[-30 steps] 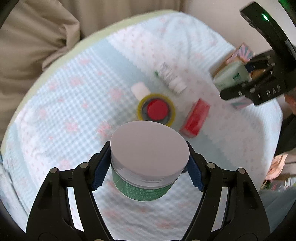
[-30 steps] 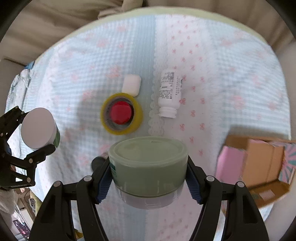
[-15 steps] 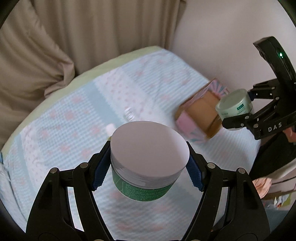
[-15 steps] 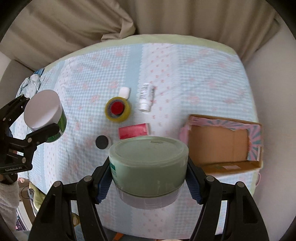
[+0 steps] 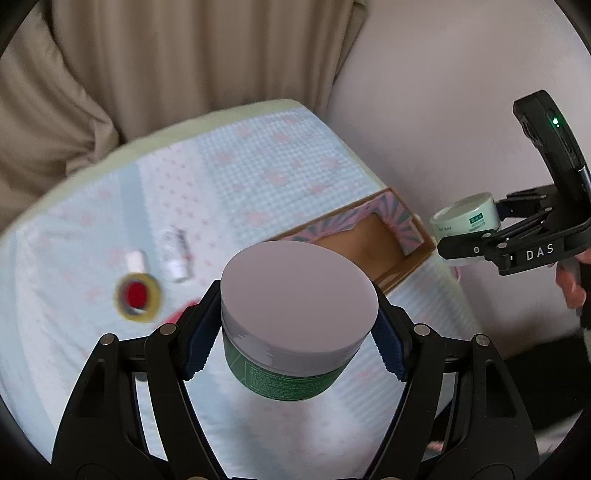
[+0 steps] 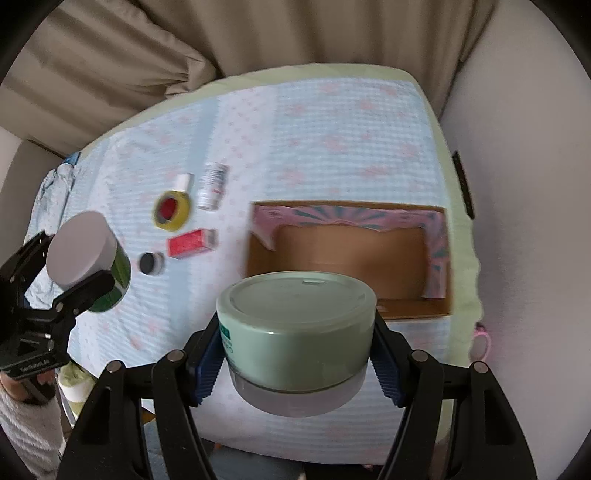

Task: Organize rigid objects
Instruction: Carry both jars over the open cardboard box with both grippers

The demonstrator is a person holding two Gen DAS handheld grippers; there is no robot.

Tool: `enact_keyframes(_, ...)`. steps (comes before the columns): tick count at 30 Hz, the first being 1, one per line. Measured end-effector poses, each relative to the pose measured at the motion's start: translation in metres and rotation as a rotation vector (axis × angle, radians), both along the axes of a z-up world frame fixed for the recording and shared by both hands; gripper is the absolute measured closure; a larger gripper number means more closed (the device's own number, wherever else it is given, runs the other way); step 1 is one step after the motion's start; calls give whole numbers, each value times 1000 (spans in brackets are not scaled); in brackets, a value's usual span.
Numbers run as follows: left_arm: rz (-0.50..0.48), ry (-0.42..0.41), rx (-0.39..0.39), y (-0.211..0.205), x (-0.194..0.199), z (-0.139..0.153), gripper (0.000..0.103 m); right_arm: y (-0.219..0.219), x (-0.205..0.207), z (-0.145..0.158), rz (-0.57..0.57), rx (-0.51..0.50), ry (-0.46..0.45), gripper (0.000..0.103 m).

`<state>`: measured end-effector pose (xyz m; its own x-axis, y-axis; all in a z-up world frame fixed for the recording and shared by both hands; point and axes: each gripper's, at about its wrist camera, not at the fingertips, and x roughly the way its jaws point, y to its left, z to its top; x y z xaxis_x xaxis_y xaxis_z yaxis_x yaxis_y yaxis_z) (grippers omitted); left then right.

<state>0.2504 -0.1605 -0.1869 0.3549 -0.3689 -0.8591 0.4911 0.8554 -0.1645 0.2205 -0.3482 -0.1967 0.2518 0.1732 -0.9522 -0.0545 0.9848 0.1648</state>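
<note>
Blue ribbed fingers (image 5: 201, 341) clamped round a green white-lidded jar (image 5: 295, 321), right fingers (image 6: 210, 363) round a mint tub (image 6: 295, 325).

Domestic setting, most likely a bedroom or living room. Beige pleated curtains (image 6: 258, 33) hang beyond the far edge of the surface ahead of the hand-held gripper. That surface is covered by a soft quilted cloth (image 6: 332, 140), pale blue and white with pink floral print and green border. A plain light wall (image 6: 524, 184) stands to the right. Household oddments lie loose, including a paper-lined cardboard box (image 6: 354, 254) and a roll of yellow tape (image 6: 172, 211).
</note>
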Motion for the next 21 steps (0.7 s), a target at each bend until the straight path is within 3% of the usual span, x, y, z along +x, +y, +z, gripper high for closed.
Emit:
enact_keyframes(10,62,81,61,-100,17,-75,32,-91,29,-75,10,10,95,37)
enact_keyframes(21,99,198,137,-145,74,-177,32,-117,88,-177,-87,93,217,37)
